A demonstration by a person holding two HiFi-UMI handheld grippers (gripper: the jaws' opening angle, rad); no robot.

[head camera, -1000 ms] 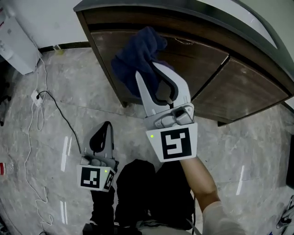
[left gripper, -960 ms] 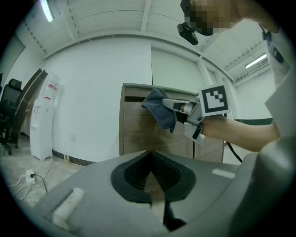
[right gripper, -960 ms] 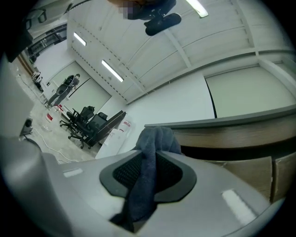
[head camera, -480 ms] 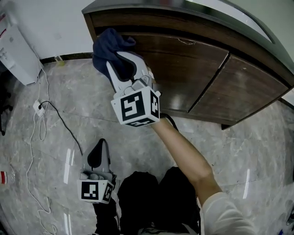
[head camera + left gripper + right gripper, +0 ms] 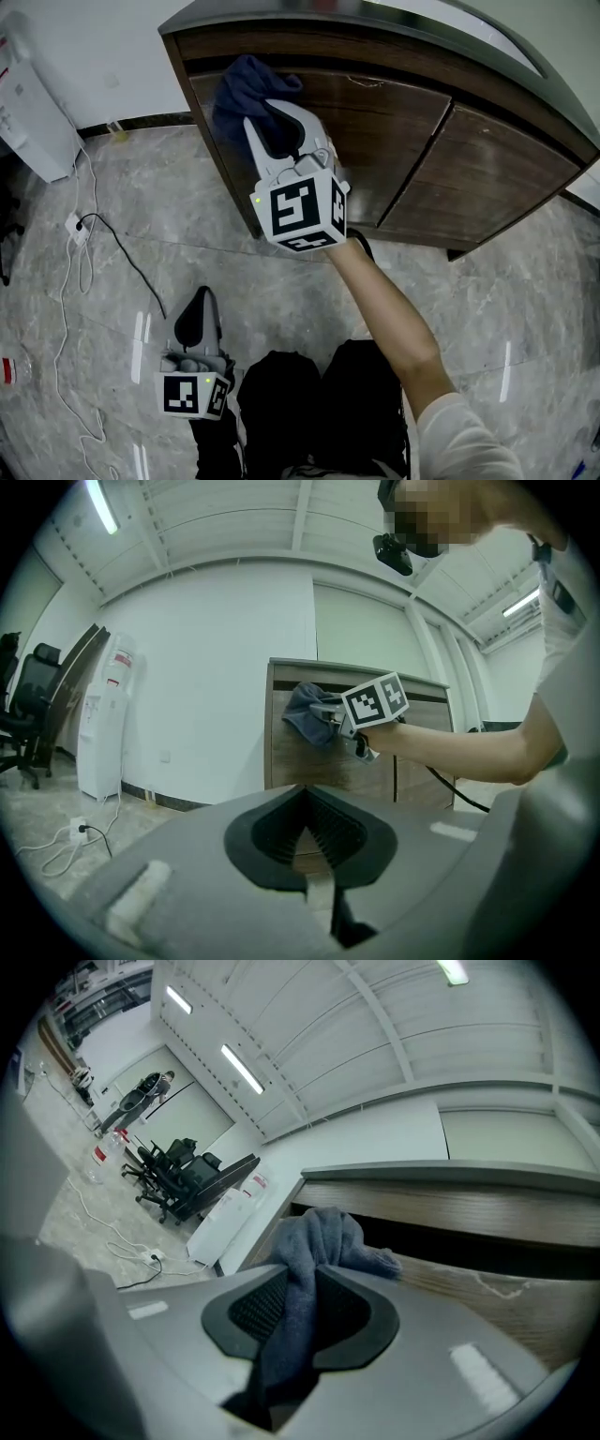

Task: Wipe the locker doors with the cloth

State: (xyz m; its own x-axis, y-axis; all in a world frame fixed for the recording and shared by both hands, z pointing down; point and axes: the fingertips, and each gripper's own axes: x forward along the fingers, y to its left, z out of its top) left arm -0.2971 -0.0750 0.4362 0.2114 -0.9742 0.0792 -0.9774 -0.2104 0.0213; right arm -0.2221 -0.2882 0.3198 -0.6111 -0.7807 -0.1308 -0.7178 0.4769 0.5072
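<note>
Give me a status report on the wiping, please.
Right gripper shut on cloth, at upper corner of left door. Left gripper shut, empty, low. Nothing in the way.

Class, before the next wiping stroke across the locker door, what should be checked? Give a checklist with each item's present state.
1. The cloth is pinched firmly in the right tongs: ok.
2. The cloth lies against the left door, at its upper left corner: ok.
3. The left door and the right door are both closed: ok.
4. The left tongs are shut, empty and held low, away from the doors: ok.
5. The right door has already been wiped: cannot tell.
</note>
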